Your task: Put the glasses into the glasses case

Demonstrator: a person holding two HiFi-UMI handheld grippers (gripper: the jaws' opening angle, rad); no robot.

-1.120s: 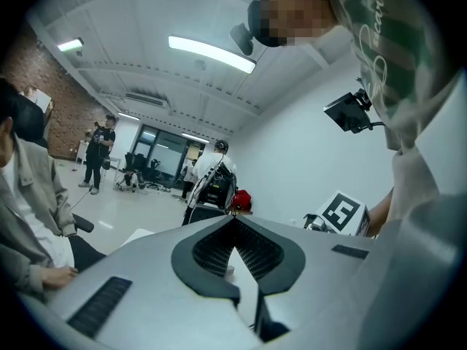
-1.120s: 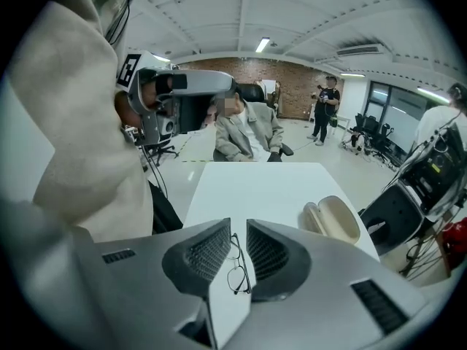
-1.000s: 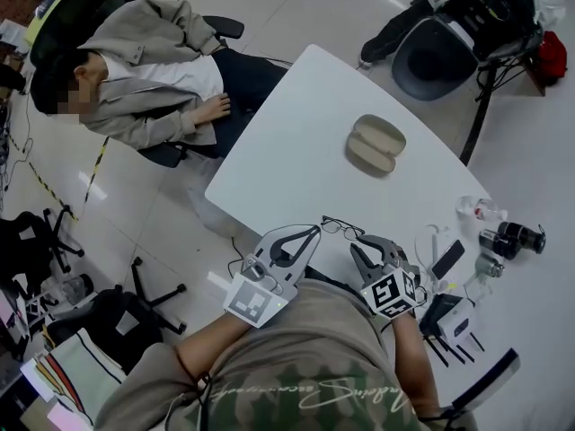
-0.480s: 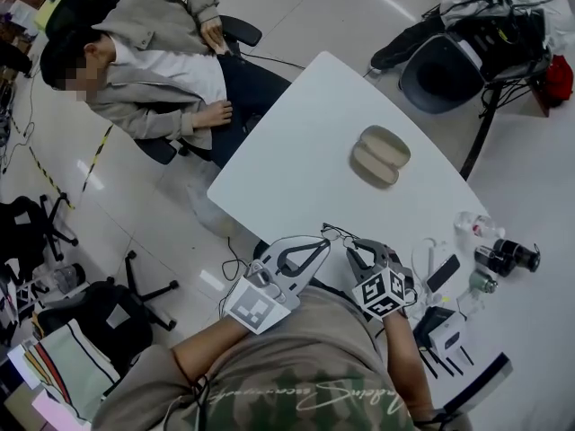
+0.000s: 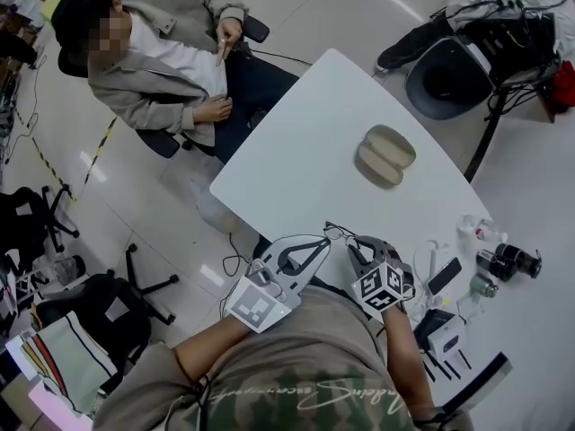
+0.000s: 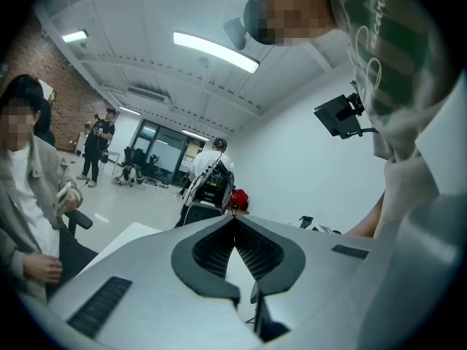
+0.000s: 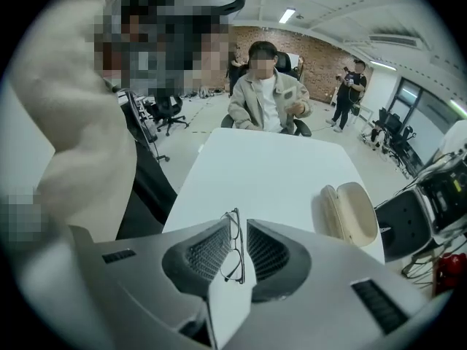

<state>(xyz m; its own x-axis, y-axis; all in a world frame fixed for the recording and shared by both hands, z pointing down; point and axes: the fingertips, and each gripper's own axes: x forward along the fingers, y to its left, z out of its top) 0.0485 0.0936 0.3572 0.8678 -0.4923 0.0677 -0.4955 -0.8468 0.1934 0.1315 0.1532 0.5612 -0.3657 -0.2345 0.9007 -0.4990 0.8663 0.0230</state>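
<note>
Thin wire glasses (image 5: 339, 233) sit at the near edge of the white table (image 5: 296, 142). In the right gripper view the glasses (image 7: 234, 245) stand edge-on between my right gripper's (image 7: 235, 228) pads, and the jaws are drawn in close on the frame. From the head view my right gripper (image 5: 354, 244) touches the glasses. My left gripper (image 5: 317, 241) hovers just left of them, its tips meeting with nothing held (image 6: 233, 219). The open beige glasses case (image 5: 384, 155) lies further out on the table, and shows to the right (image 7: 352, 211) in the right gripper view.
A person (image 5: 171, 52) sits in a chair at the table's far left corner. A phone (image 5: 446, 275), dark cylinders (image 5: 508, 260) and small bottles crowd the table's right end. A black chair (image 5: 454, 65) stands beyond the table.
My right gripper has edged forward until its jaws are round the glasses. The left gripper has stayed beside it. The seated person has raised a hand.
</note>
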